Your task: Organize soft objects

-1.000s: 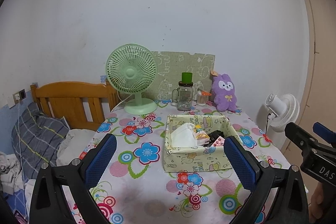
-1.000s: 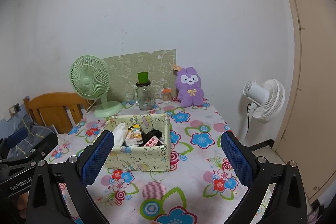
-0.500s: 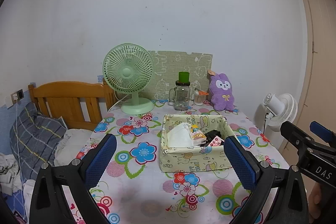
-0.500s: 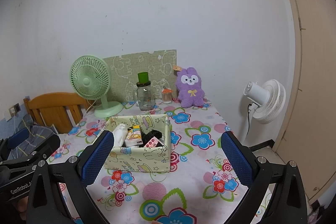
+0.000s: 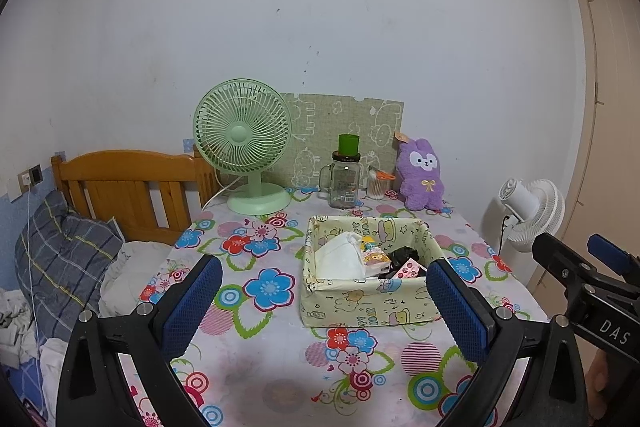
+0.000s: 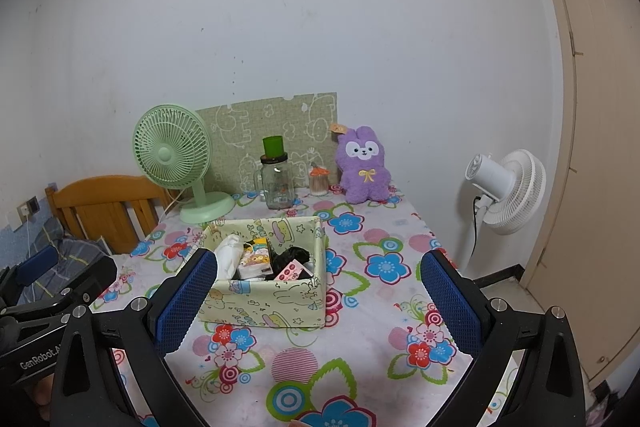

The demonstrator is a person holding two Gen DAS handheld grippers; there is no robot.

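Floral-cloth table [image 5: 280,379] against the white wall: both rigs have backed off slightly, left gripper [image 5: 324,303] and right gripper [image 6: 318,301] spread wide and empty, fabric bin [image 5: 360,307] already filled, purple plush bunny [image 6: 363,165] untouched at back.

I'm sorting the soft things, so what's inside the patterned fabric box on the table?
In the fabric box: a white cloth bundle, a cartoon-printed packet, something black and crumpled, and a pink dotted card. Anything beneath them is covered.
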